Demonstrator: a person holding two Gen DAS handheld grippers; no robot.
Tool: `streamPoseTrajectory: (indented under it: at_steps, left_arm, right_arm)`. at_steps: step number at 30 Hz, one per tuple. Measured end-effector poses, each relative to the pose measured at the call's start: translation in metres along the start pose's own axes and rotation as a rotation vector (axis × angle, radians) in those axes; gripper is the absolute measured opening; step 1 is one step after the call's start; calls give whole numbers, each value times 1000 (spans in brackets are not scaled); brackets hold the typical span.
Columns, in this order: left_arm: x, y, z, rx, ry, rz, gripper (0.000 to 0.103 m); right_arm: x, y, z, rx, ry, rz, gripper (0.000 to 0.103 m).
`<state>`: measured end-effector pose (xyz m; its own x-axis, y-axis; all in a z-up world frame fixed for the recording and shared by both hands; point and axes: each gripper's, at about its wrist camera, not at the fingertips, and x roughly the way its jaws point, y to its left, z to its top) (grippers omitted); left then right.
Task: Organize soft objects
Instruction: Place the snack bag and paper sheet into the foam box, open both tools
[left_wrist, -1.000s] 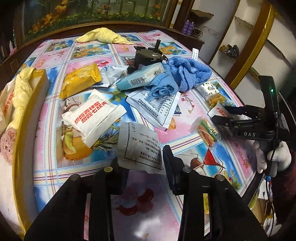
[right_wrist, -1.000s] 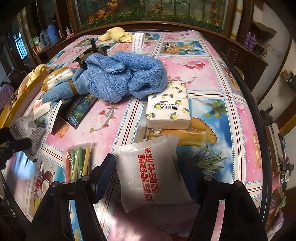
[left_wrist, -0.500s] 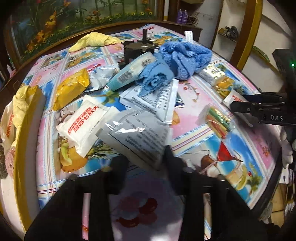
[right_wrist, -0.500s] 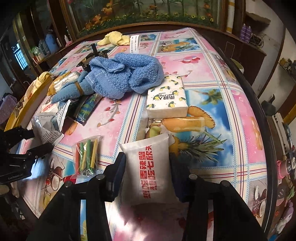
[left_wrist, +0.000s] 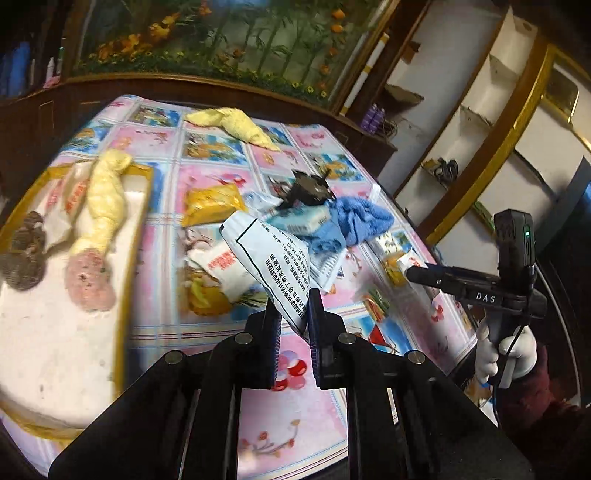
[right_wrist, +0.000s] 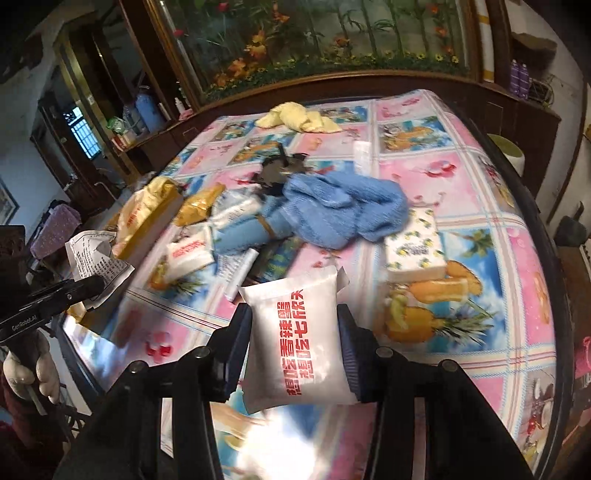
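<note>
My left gripper (left_wrist: 293, 314) is shut on a crinkled white packet with black print (left_wrist: 269, 262) and holds it above the table; it also shows in the right wrist view (right_wrist: 98, 258). My right gripper (right_wrist: 293, 332) is shut on a white pouch with red characters (right_wrist: 295, 347), lifted off the table. A white tray with a yellow rim (left_wrist: 44, 350) at the left holds a yellow cloth (left_wrist: 103, 199), a pink pad (left_wrist: 88, 280) and a brown scrubber (left_wrist: 22, 254).
On the fruit-print tablecloth (right_wrist: 461, 177) lie a blue towel (right_wrist: 343, 206), a yellow cloth (right_wrist: 299, 118), a tissue pack (right_wrist: 413, 247), a yellow packet (left_wrist: 212, 203), another white pouch (left_wrist: 221, 266), a black device (left_wrist: 306, 188). The table edge is close below both grippers.
Both grippers have closed on their packets and lifted them off the table. The left view has swung left, bringing the tray into sight.
</note>
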<state>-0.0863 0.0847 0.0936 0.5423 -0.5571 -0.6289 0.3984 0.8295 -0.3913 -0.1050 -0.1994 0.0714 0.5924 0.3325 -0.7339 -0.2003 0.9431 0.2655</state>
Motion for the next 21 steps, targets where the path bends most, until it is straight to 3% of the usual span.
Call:
streamPoseTrajectory:
  at_steps: [5, 12, 17, 21]
  left_arm:
    - [-53, 53, 5, -77, -78, 157, 13]
    - [-49, 128, -1, -173, -16, 338, 13]
    - [-27, 172, -6, -237, 60, 456, 13]
    - [-31, 191, -8, -300, 53, 455, 20]
  right_arm:
    - [20, 67, 30, -82, 7, 153, 45]
    - [72, 179, 53, -218, 76, 300, 45]
    - [121, 241, 56, -276, 158, 343, 45]
    - [155, 271, 51, -298, 218, 340, 46]
